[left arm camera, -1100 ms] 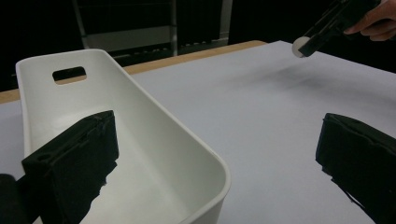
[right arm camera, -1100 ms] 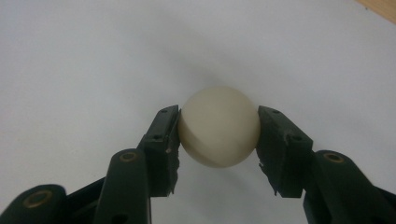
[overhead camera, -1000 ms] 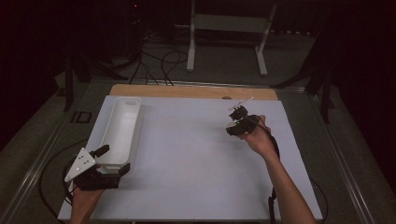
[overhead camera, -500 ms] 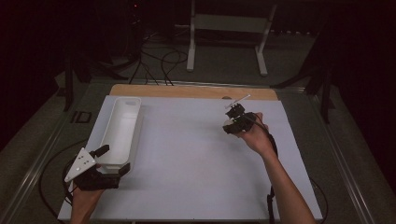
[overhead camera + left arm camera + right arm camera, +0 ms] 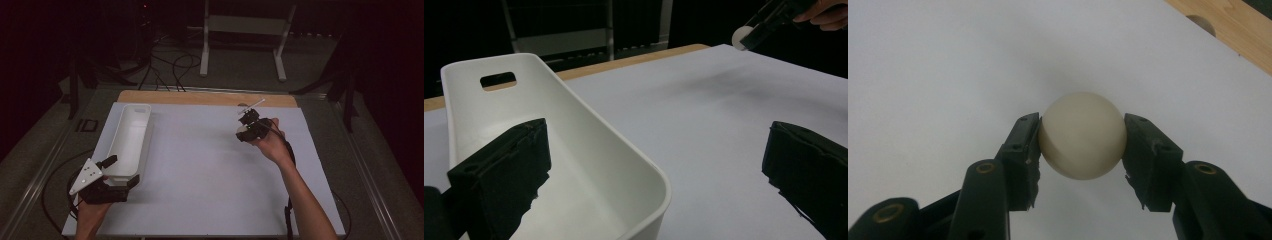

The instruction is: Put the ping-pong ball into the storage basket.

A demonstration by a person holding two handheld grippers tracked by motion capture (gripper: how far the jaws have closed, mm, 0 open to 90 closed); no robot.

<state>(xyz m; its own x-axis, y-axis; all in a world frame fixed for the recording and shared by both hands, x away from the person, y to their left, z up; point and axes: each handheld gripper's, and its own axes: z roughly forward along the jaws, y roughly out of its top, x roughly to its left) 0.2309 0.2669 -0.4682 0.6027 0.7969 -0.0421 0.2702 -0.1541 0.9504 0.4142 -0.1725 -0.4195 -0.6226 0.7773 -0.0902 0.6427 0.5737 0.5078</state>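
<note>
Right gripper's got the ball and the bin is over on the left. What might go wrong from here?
The ball is round and smooth, pinched between the right gripper jaws at two small contact spots, so it may squirt out. Dropped on the flat white table, it would likely roll away. The left gripper straddles the near wall of the bin and may nudge it.

The high view looks forward and down over the whole table (image 5: 200, 165). The left gripper view sits low at the tub's (image 5: 574, 150) near end, facing across the sheet toward the right gripper (image 5: 756, 31). The right gripper view looks close down its jaws at a ball (image 5: 1082, 135) over the sheet.
</note>
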